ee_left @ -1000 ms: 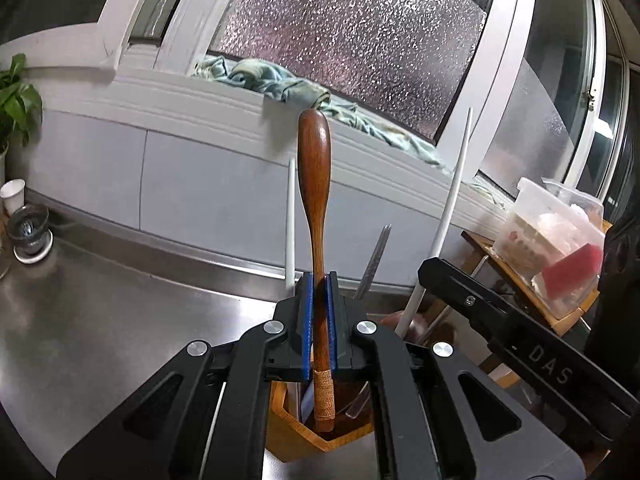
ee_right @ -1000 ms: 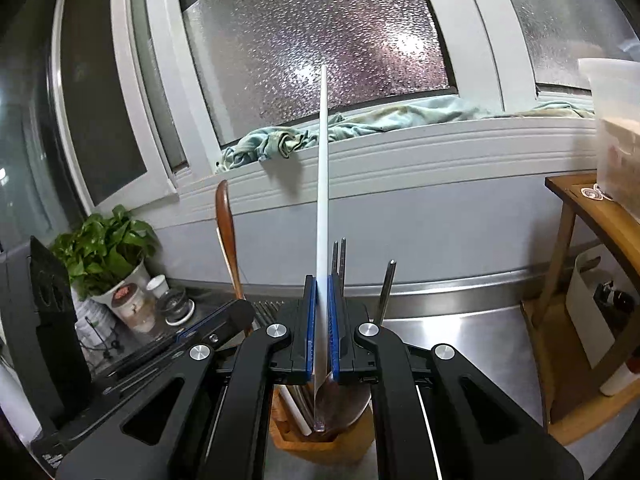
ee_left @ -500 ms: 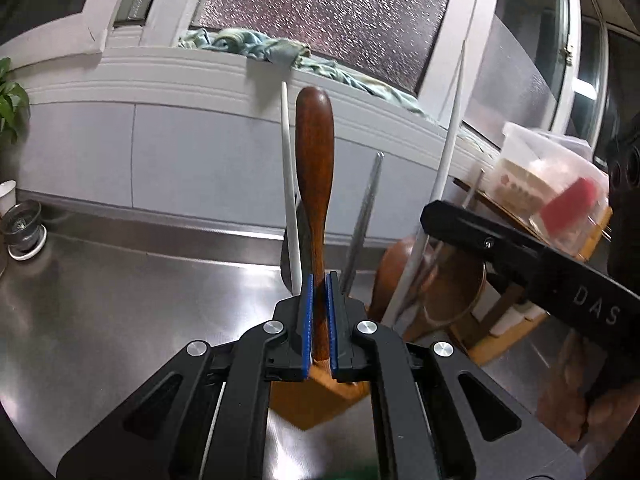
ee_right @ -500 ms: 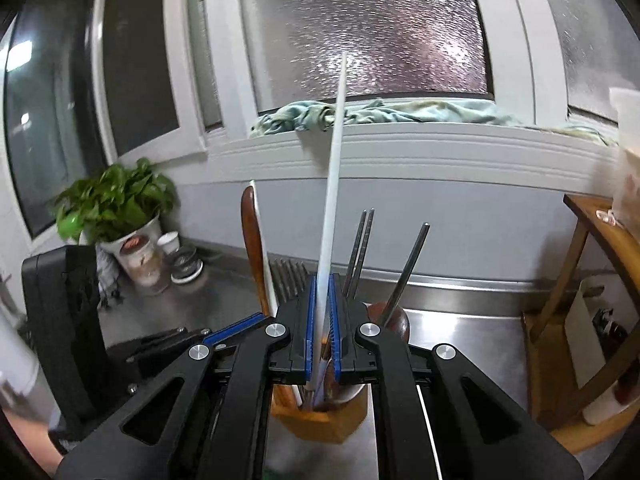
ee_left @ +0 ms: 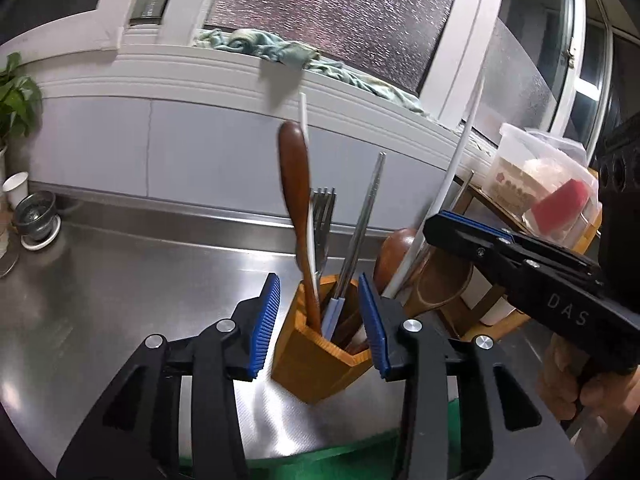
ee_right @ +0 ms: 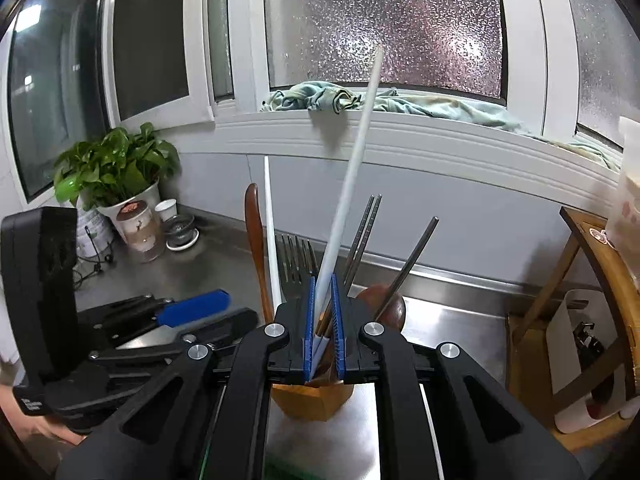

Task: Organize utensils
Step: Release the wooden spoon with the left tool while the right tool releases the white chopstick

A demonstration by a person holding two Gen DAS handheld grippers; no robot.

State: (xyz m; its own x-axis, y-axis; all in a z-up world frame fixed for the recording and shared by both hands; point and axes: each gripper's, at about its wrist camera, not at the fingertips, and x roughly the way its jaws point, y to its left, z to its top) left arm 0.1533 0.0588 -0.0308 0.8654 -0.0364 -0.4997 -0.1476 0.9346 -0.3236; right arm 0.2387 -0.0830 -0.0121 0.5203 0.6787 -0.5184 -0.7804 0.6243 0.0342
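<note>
A hexagonal wooden holder [ee_left: 312,360] stands on the steel counter, holding a fork [ee_left: 322,208], metal chopsticks [ee_left: 368,208] and a white chopstick [ee_left: 304,112]. The dark wooden spoon [ee_left: 296,184] stands in it, handle up and free. My left gripper [ee_left: 318,284] is just in front of the holder; its jaws are opening with nothing pressed between the pads. My right gripper [ee_right: 322,284] is shut on a second white chopstick [ee_right: 352,168], which leans right with its lower end over the holder [ee_right: 312,400]. The right gripper [ee_left: 440,220] also shows beside the holder in the left wrist view.
A potted plant [ee_right: 112,168] and small cups stand at the counter's back left. To the right are a wooden rack [ee_right: 580,280] and a plastic container [ee_left: 540,184]. A cloth [ee_right: 328,96] lies on the window sill. A green mat [ee_left: 340,452] edges the counter's front.
My left gripper let go of the wooden spoon, its jaws parted, and the spoon now stands in the holder. The chopstick in my right gripper has tilted to the right.
</note>
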